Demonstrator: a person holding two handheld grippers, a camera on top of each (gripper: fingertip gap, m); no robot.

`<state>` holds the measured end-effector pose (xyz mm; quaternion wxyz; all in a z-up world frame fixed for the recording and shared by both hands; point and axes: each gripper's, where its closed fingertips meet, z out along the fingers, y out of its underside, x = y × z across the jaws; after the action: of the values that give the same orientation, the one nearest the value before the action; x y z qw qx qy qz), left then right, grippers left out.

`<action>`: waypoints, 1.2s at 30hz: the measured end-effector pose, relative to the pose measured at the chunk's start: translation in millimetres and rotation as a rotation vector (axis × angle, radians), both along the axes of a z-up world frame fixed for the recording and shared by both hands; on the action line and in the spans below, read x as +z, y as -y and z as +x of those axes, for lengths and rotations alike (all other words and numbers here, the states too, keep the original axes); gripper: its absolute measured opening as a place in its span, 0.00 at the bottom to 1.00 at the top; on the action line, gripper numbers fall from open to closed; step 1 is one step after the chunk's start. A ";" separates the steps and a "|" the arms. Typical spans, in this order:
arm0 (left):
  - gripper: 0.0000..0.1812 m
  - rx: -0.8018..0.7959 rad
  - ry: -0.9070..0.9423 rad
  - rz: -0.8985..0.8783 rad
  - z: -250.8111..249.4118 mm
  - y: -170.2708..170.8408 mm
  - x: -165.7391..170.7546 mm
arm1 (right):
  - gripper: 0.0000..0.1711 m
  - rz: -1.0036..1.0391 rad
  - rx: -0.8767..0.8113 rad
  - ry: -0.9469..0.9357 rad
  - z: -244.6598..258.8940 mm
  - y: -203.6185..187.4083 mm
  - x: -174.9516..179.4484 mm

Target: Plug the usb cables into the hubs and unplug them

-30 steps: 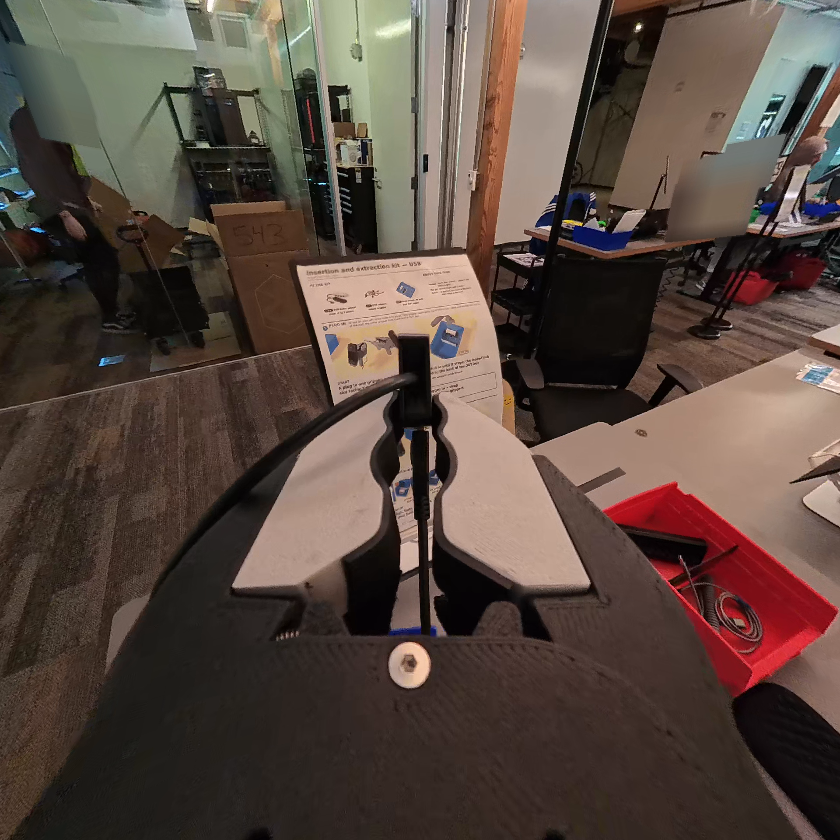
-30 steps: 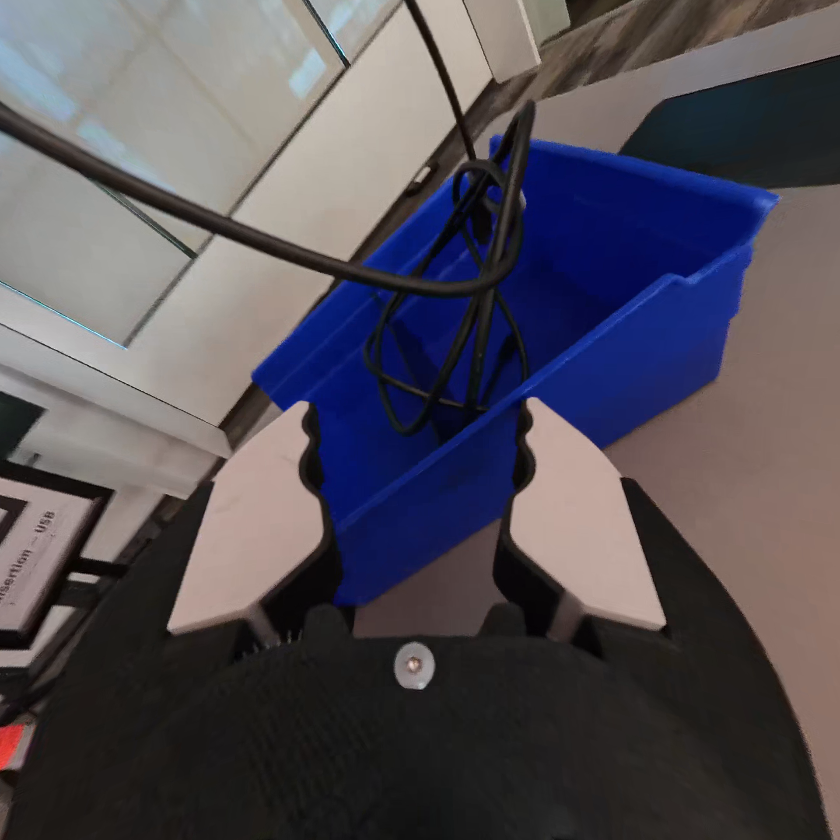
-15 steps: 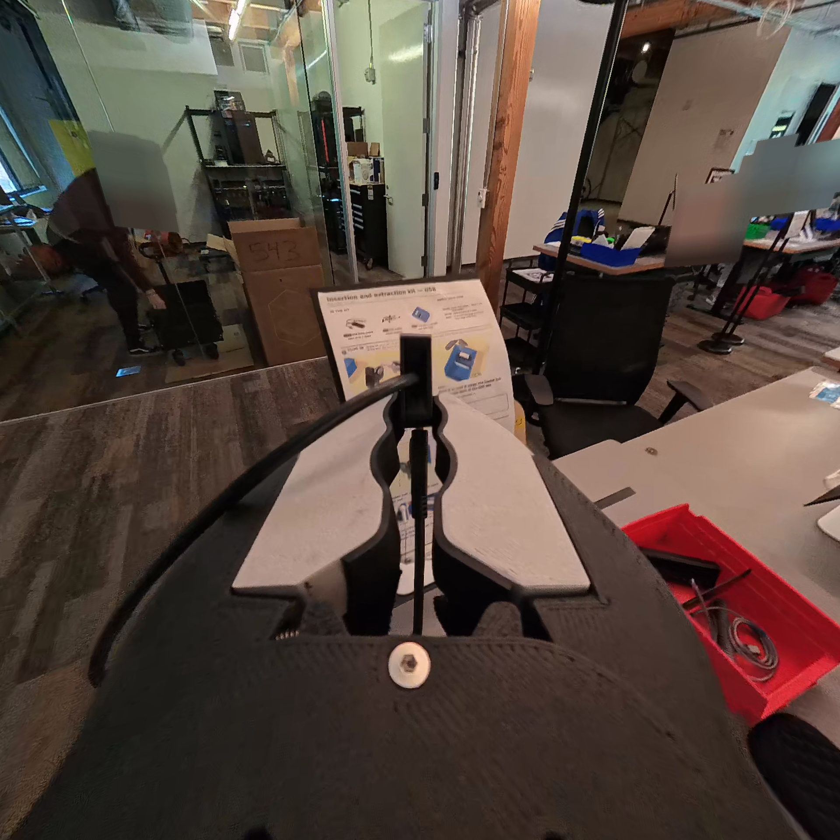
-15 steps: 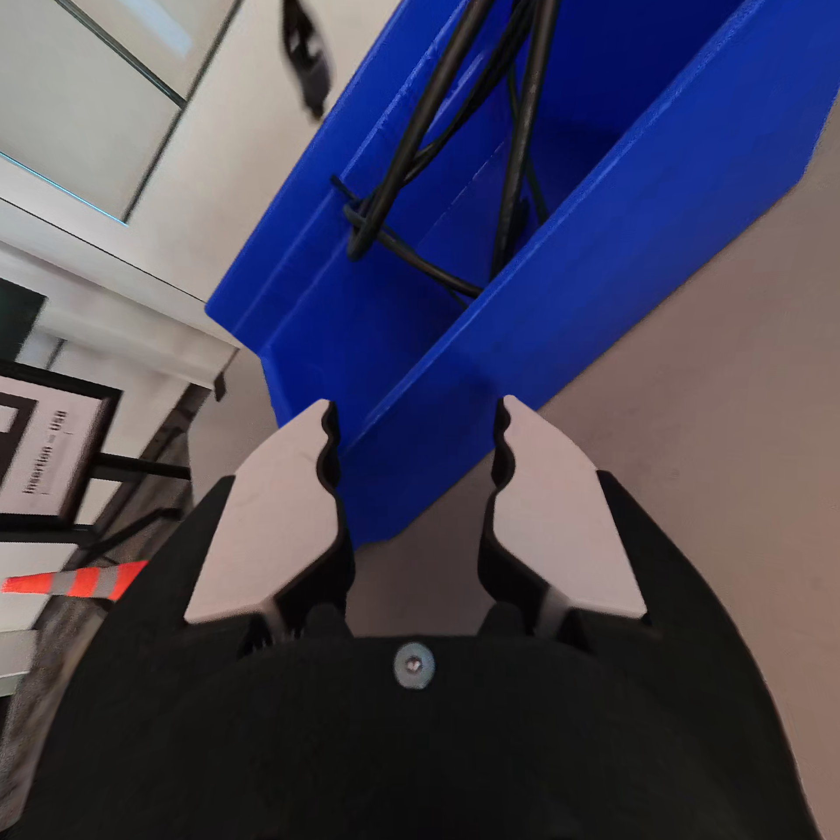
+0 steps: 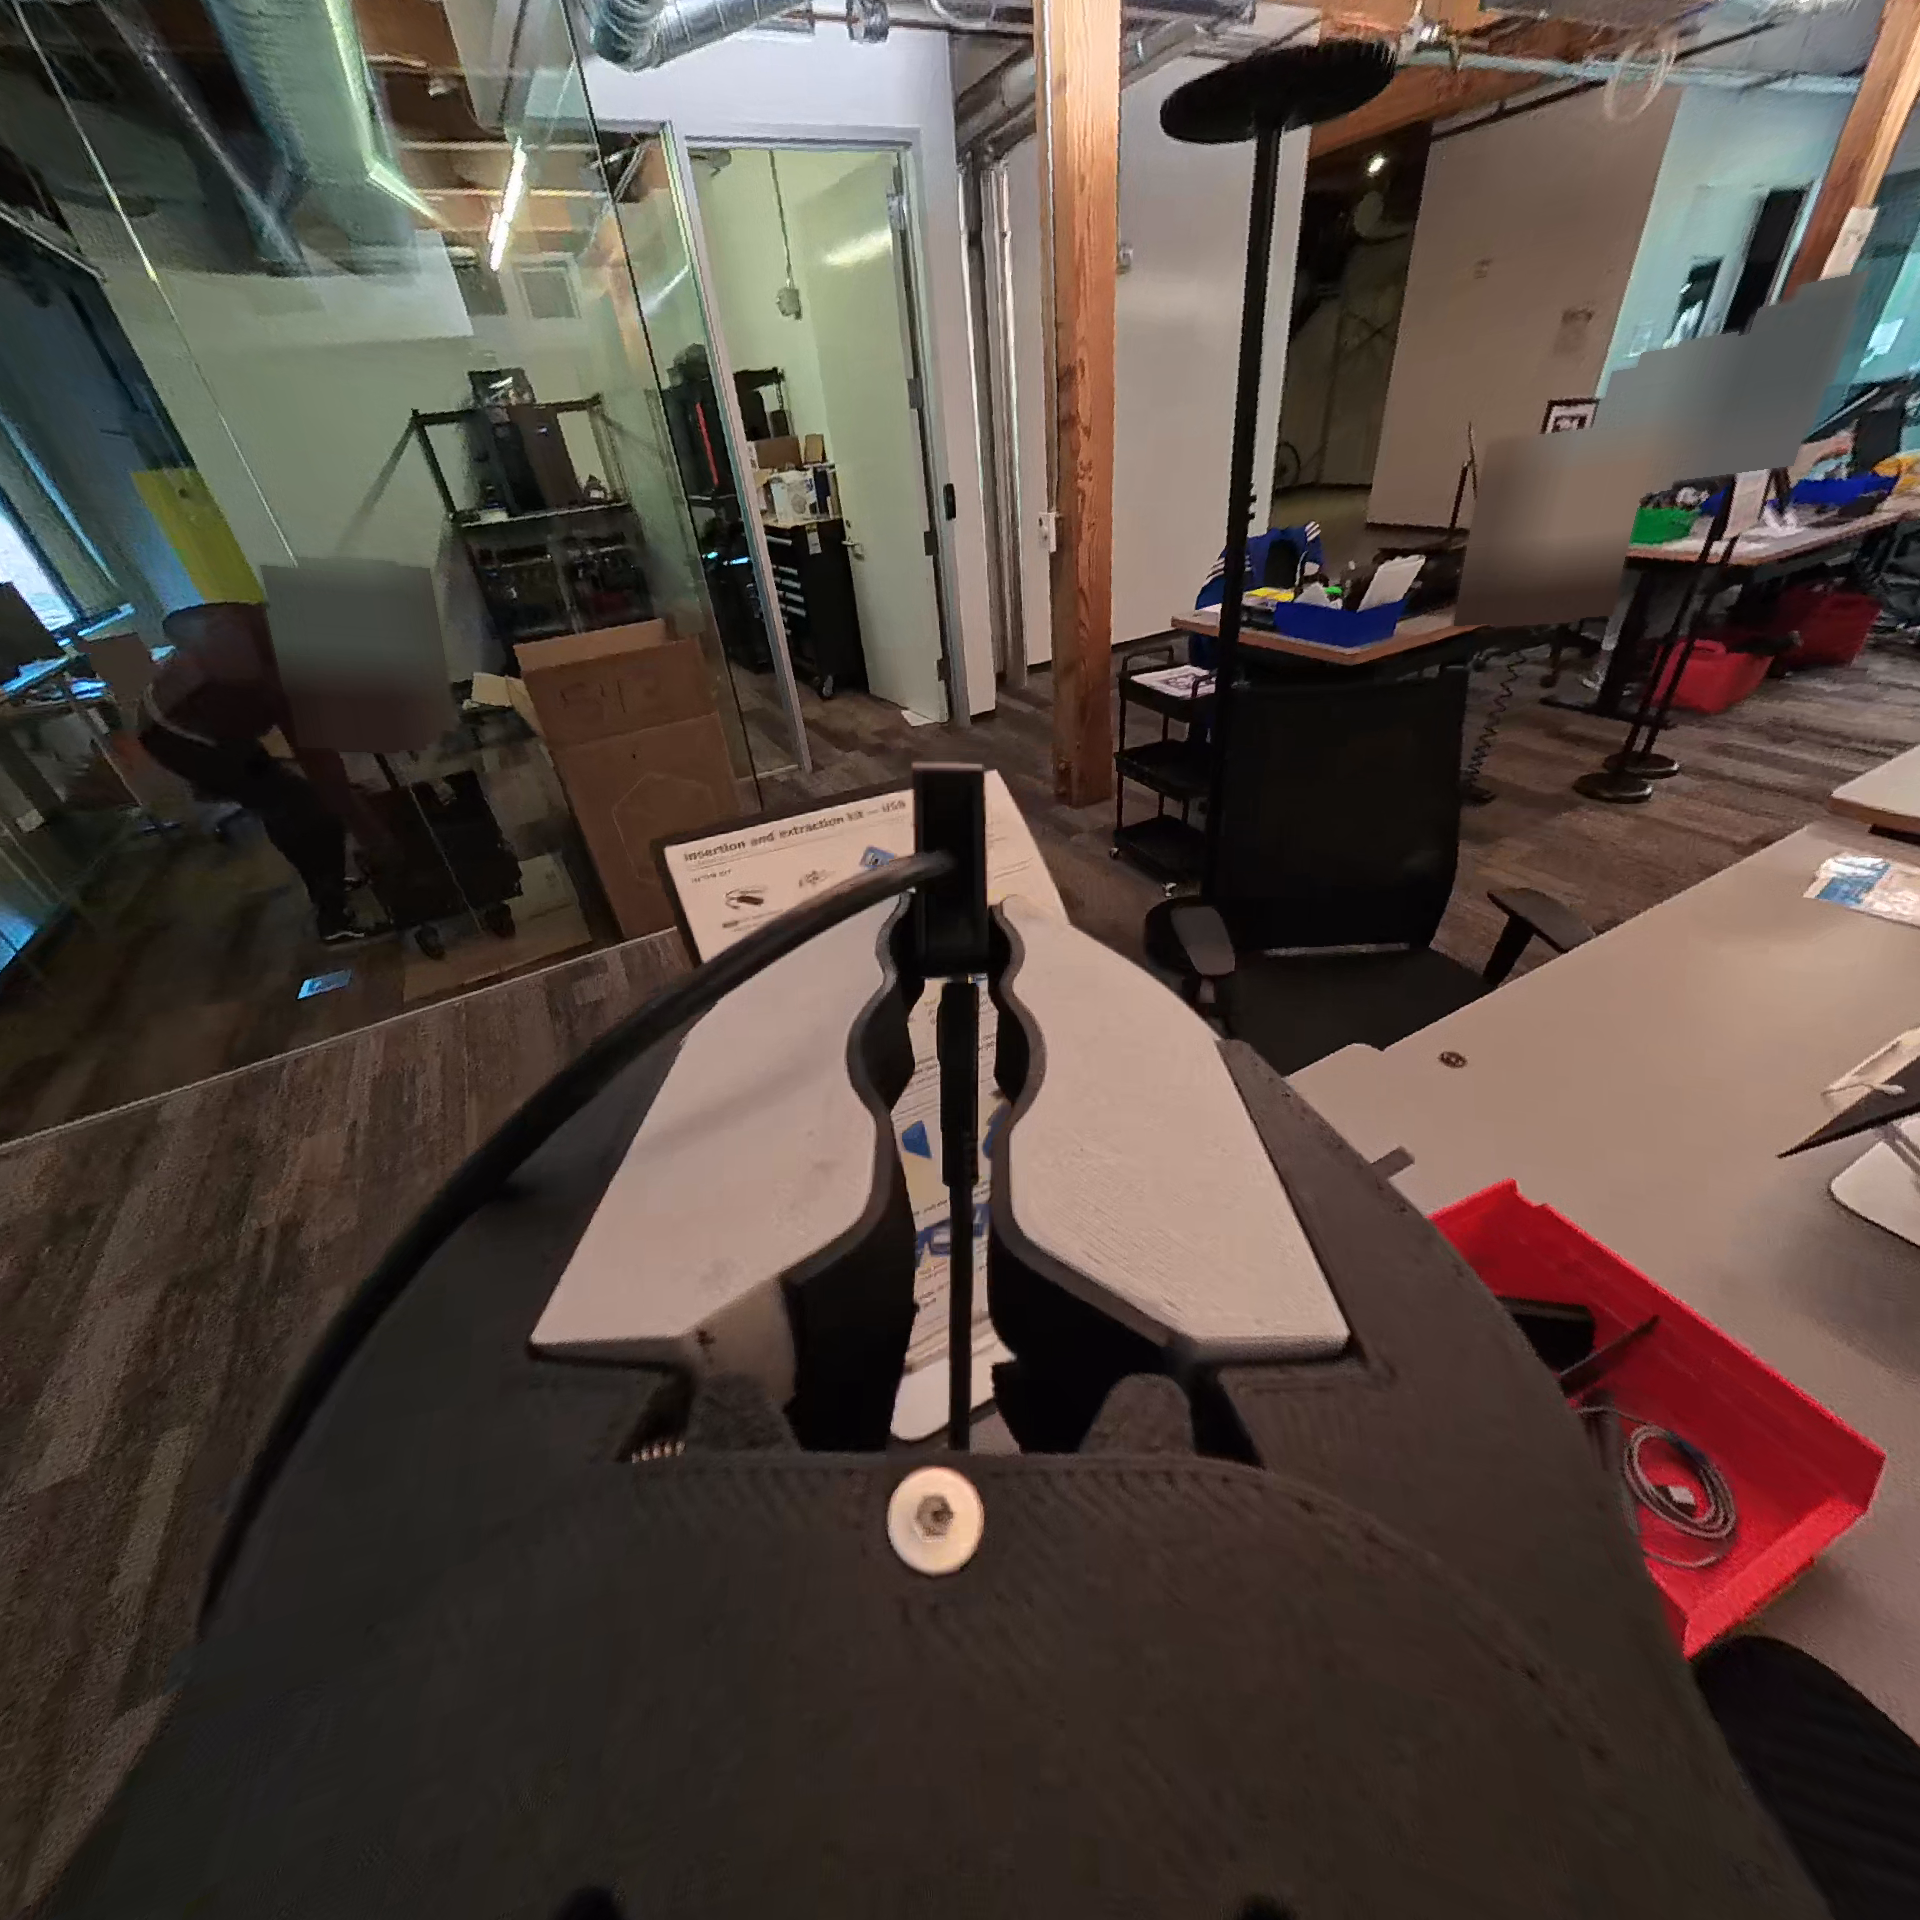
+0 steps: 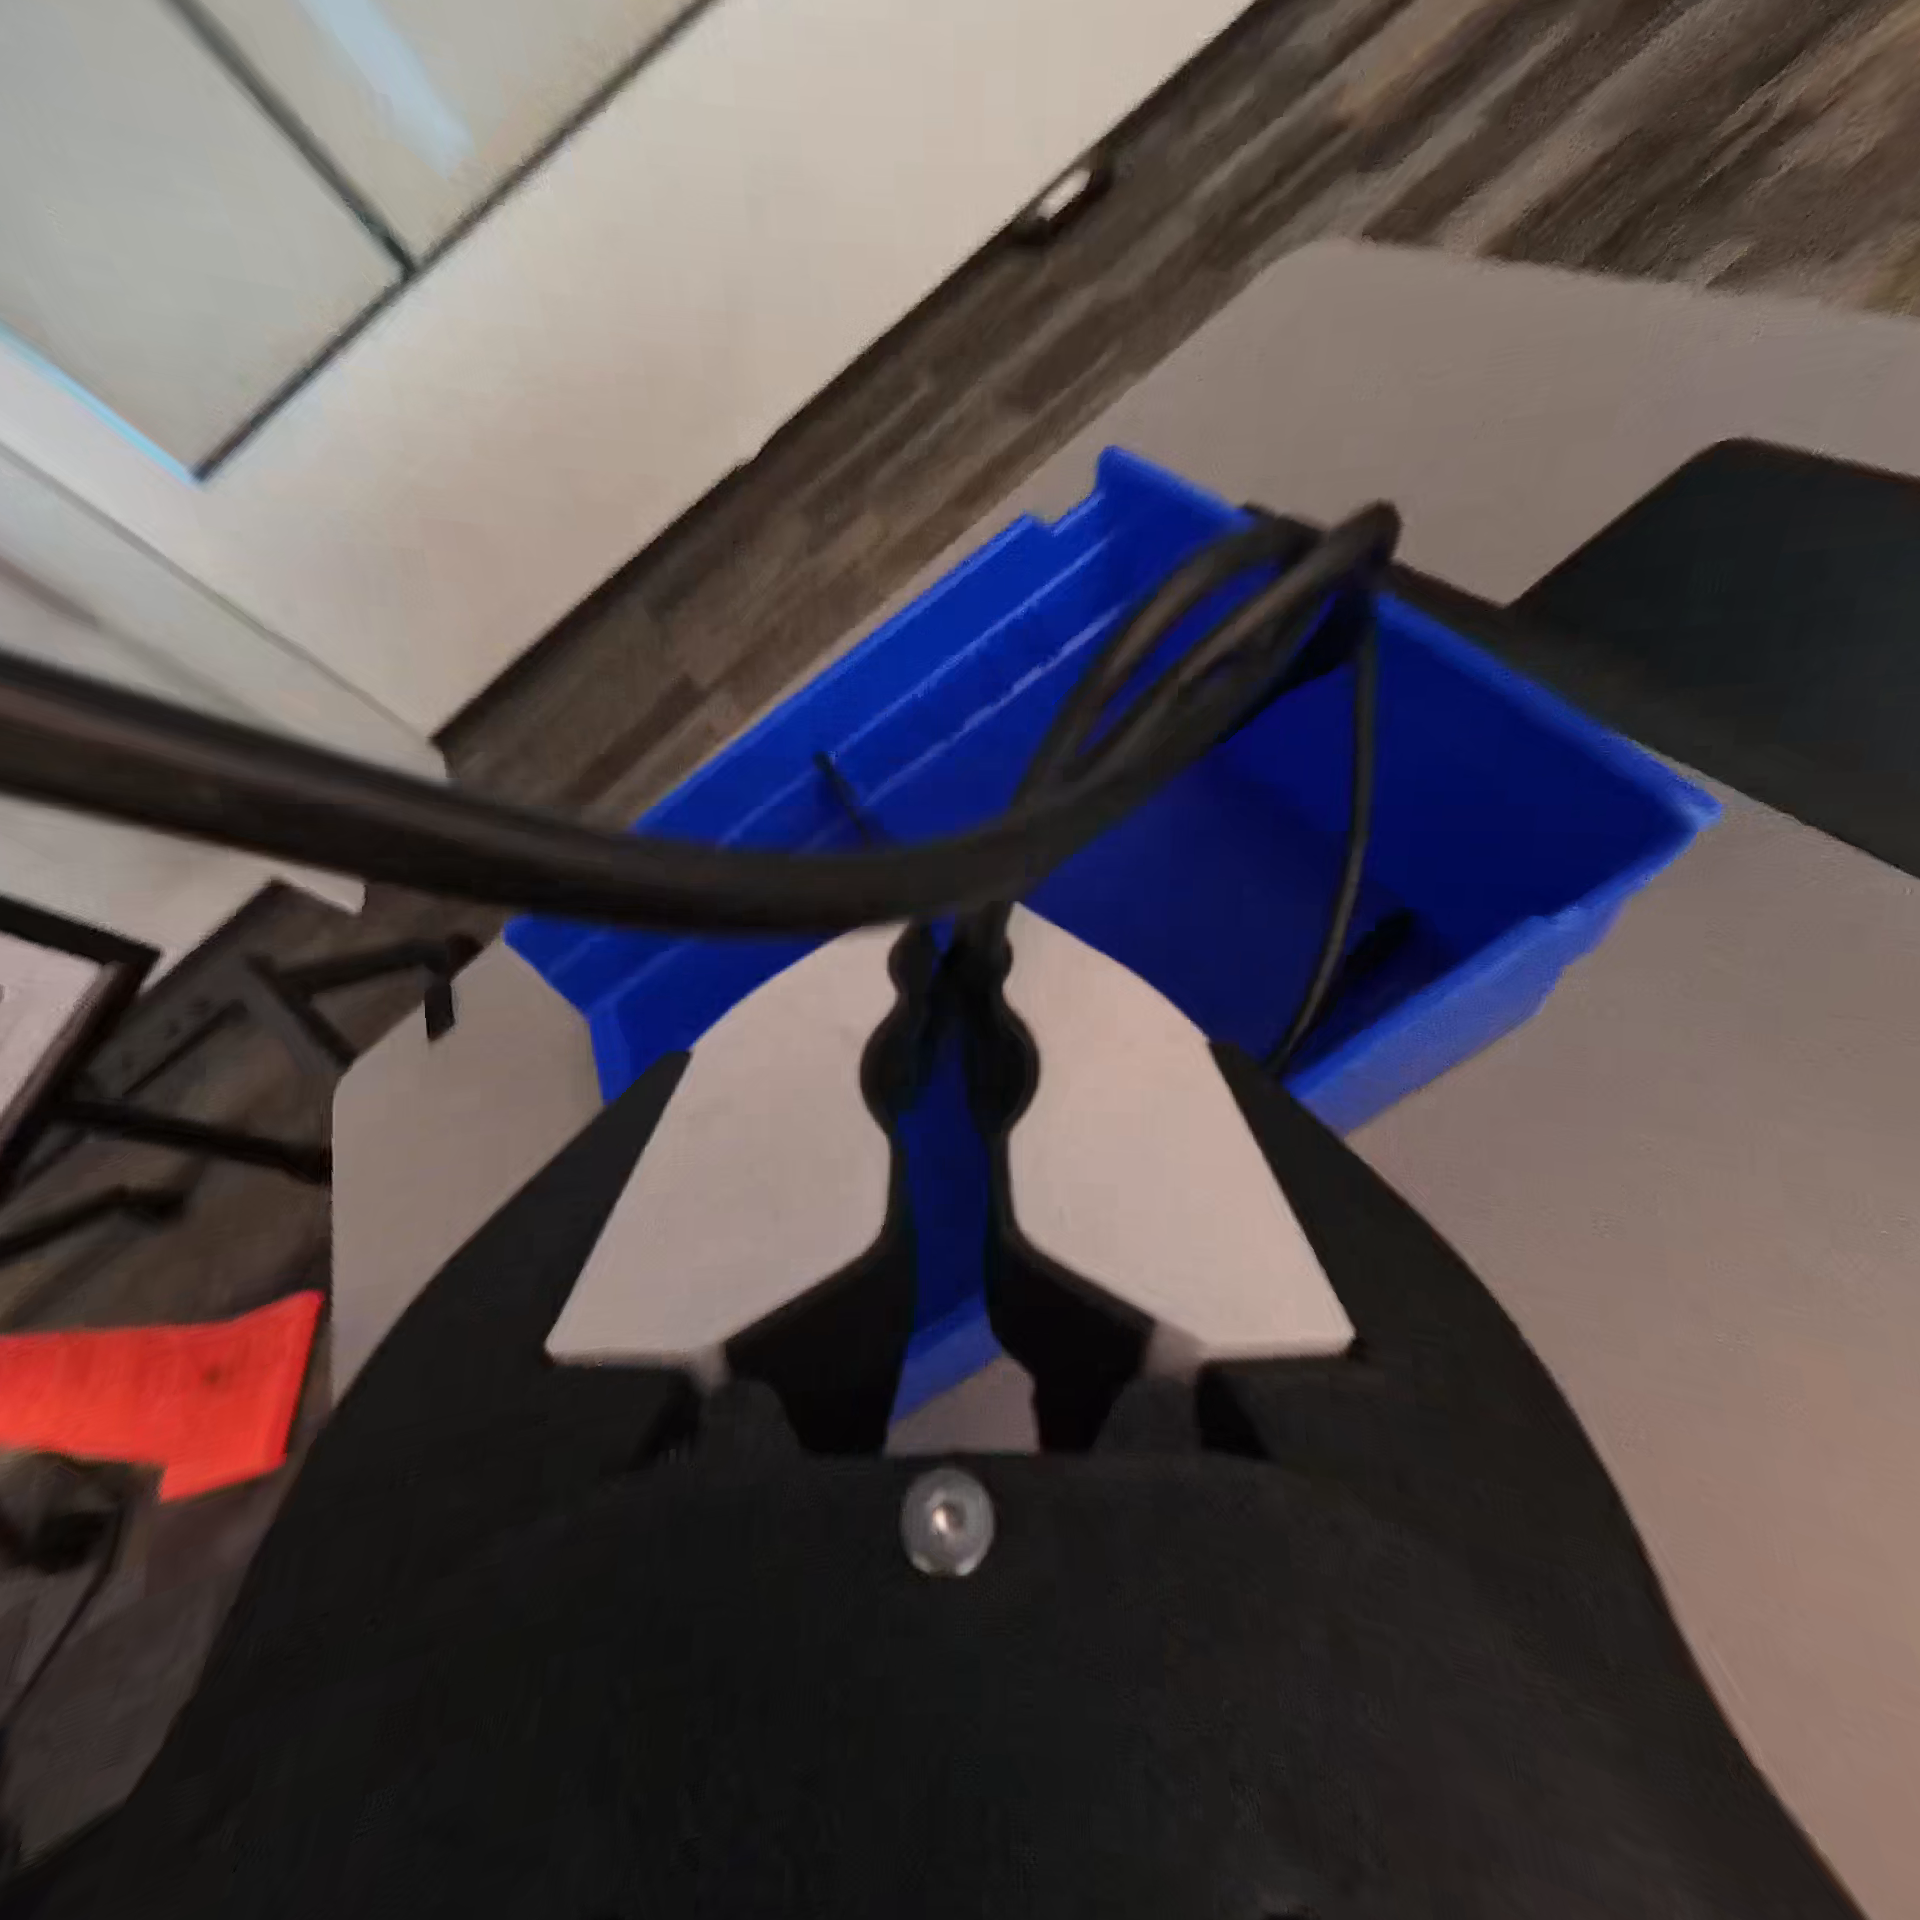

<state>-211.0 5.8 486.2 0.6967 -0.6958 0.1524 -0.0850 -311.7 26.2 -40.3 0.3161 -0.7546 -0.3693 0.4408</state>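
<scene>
Both my grippers are clamped on black cable.

My left gripper (image 5: 948, 940) pinches the hub (image 5: 948, 868) upright; my right gripper (image 6: 951, 951) grips the usb cable (image 6: 1039, 862) above the blue bin (image 6: 1475, 831) near the worktop (image 6: 1662, 1195) edge.

Left hand-held gripper (image 5: 951, 935) clamping black usb hub (image 5: 948, 864), red bin (image 5: 1704, 1434) right

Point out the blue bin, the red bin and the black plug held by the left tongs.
blue bin (image 6: 1496, 831): right wrist view, inner side wall.
red bin (image 5: 1704, 1392): left wrist view, floor of the tray.
black plug (image 5: 948, 873): left wrist view, plug body above the fingertips.
</scene>
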 end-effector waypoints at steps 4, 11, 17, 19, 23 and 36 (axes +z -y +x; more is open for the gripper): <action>0.06 0.025 -0.034 0.016 -2.5 12.7 9.7 | 0.03 0.125 0.013 -0.151 20.8 -0.2 53.6; 0.06 -0.299 0.059 -0.016 43.6 61.3 -5.2 | 0.03 0.110 0.240 -0.048 179.0 27.3 95.1; 0.06 -0.532 0.100 -0.054 103.3 68.2 -72.8 | 0.03 -0.307 0.223 0.196 290.8 25.5 -17.9; 0.06 -0.559 0.131 -0.067 116.5 54.5 -103.3 | 0.08 -0.392 0.239 0.285 301.7 34.3 -58.3; 0.06 -0.653 0.308 -0.126 138.2 27.9 -163.4 | 0.19 -0.445 0.215 0.176 306.2 33.7 -67.2; 0.06 -0.789 0.701 -0.323 192.5 -12.1 -320.6 | 0.36 0.444 -0.065 0.066 411.5 10.8 107.7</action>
<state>-18.5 17.9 165.6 0.5052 -0.6140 0.1456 -0.5887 99.8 15.3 67.4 0.4761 -0.6920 -0.4431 0.3133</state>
